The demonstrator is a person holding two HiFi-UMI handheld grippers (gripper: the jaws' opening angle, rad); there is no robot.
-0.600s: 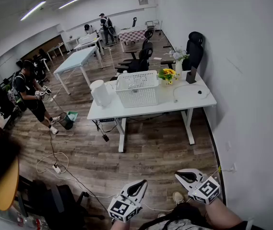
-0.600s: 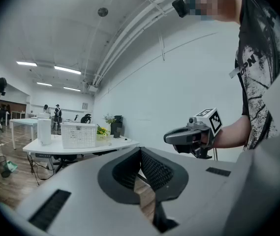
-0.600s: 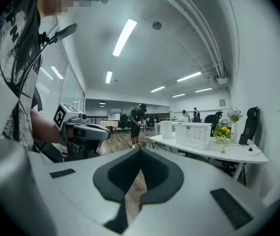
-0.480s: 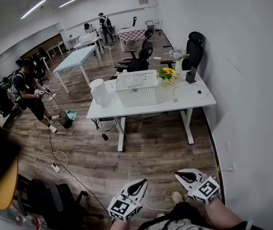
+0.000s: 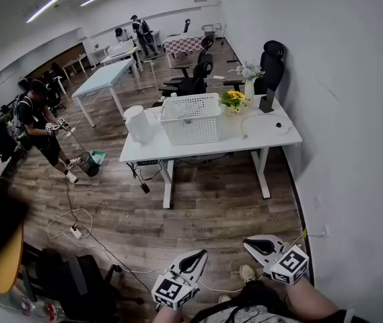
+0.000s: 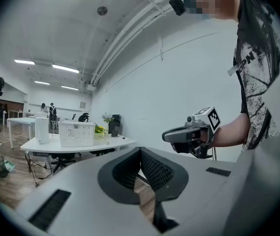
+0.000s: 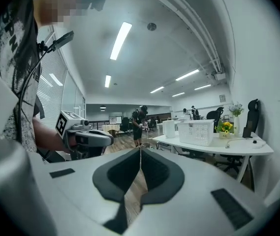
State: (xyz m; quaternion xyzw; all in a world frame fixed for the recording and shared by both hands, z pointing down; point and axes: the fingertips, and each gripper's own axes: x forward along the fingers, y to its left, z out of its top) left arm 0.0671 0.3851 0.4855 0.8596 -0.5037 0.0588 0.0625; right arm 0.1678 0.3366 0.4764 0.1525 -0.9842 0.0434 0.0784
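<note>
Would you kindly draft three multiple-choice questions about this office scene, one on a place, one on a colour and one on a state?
1. Where does the white basket stand?
A. on the floor
B. on the white desk
C. on a chair

2. What colour are the flowers just beside the basket?
A. yellow
B. blue
C. purple

3. How do the jaws of the left gripper and the right gripper stand?
A. both together, nothing between them
B. both wide apart
C. both clamped on a cable

Answers:
1 B: the head view shows the basket on the desktop.
2 A: the blooms next to the basket are plainly yellow.
3 A: each gripper view shows its jaws meeting, with only floor behind them.
</note>
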